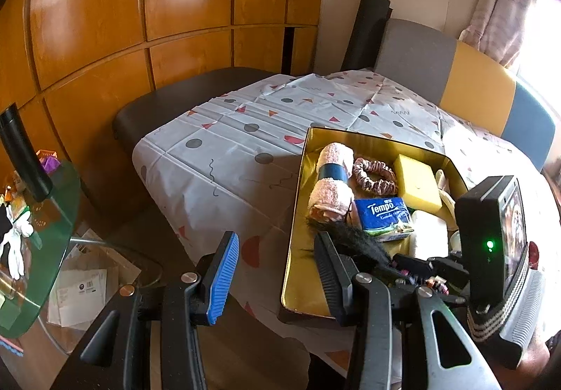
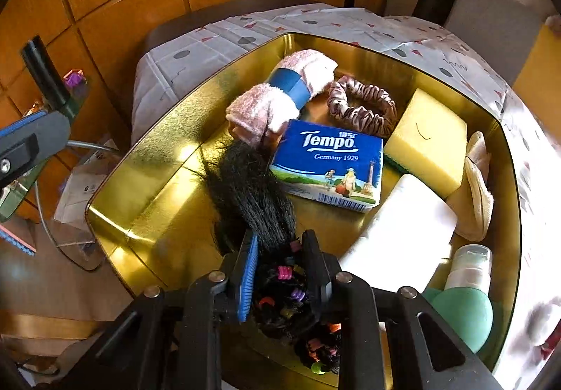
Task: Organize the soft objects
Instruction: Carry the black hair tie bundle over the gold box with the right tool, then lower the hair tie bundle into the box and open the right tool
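The right gripper's [image 2: 278, 250] fingers [image 2: 247, 276] are clenched on a black hair tuft with coloured beads [image 2: 277, 288], its loose end trailing forward over the floor of the gold tin tray [image 2: 157, 200]. The left gripper [image 1: 277, 267] has its jaws parted with nothing between them, hovering at the tray's near-left edge over the patterned tablecloth [image 1: 217, 158].

Inside the tray, taking the blue Tempo tissue pack [image 2: 329, 164] as centre: a white foam block [image 2: 403, 232] sits to its near right, a yellow sponge [image 2: 427, 137] to its right, a rolled pink towel with a blue band [image 2: 280, 92] beyond it on the left, and a pink satin scrunchie [image 2: 361, 104] just behind it.
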Demonstrator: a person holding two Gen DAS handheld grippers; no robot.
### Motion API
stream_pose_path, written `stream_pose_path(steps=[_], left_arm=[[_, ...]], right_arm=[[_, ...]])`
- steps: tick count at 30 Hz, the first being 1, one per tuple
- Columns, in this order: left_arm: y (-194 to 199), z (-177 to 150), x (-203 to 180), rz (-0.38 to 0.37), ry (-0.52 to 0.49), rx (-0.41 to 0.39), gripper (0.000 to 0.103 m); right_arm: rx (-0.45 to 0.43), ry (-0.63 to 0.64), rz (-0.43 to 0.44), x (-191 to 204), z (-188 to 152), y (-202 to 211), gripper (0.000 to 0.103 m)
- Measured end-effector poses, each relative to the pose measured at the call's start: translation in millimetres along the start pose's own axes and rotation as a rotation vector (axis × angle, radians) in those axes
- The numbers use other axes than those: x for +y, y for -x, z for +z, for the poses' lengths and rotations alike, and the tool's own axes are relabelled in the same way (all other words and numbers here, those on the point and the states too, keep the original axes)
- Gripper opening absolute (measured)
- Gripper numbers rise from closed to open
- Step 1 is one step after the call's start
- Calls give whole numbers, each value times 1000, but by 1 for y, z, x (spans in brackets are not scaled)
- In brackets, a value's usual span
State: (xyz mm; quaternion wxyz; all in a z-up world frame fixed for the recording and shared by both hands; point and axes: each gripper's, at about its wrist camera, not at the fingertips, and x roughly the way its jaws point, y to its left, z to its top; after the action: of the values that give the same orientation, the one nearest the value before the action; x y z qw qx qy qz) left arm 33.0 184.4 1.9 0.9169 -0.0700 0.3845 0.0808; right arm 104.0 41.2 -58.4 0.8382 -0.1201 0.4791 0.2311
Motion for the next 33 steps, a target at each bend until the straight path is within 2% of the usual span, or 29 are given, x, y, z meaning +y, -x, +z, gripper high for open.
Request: stream_pose_path(steps=[3, 8, 11, 14, 16, 18, 19, 25, 26, 29, 31, 33], left_arm=[[-2, -1, -1, 3, -2, 9, 45], [-4, -2, -1, 6, -6, 17, 45], [-5, -3, -2, 4, -7, 22, 45], [-6, -4, -2, 3, -4, 28, 45], [-6, -4, 0, 4, 2, 28, 45], [-7, -4, 2, 3, 11, 31, 45], [-7, -4, 3, 2, 15, 31, 45], [-10, -6, 4, -2, 22, 40, 45], [-10, -6, 3, -4, 20, 42, 45], [-8, -7, 0, -9, 12, 41, 45], [-6, -6, -1, -10, 5, 34, 45], [-6, -5, -2, -5, 0, 32, 45]], right_arm=[[-5, -35, -39, -8, 5, -3, 25], [0, -81, 37, -14, 6, -3, 27], [0, -91, 77, -13, 0, -1, 38], [-13, -90, 87, -11, -3, 3, 39], [-19, -98, 101, -12, -5, 8, 44], [-36, -109, 119, -13, -8, 17, 63], [-45, -111, 126, -14, -9, 21, 65], [-88, -139, 103, -27, -21, 46, 66], [-94, -136, 96, -27, -22, 48, 64], [-89, -82, 45, -20, -22, 48, 23], [-44, -73, 58, -16, -21, 38, 22], [-37, -53, 75, -10, -21, 31, 19]])
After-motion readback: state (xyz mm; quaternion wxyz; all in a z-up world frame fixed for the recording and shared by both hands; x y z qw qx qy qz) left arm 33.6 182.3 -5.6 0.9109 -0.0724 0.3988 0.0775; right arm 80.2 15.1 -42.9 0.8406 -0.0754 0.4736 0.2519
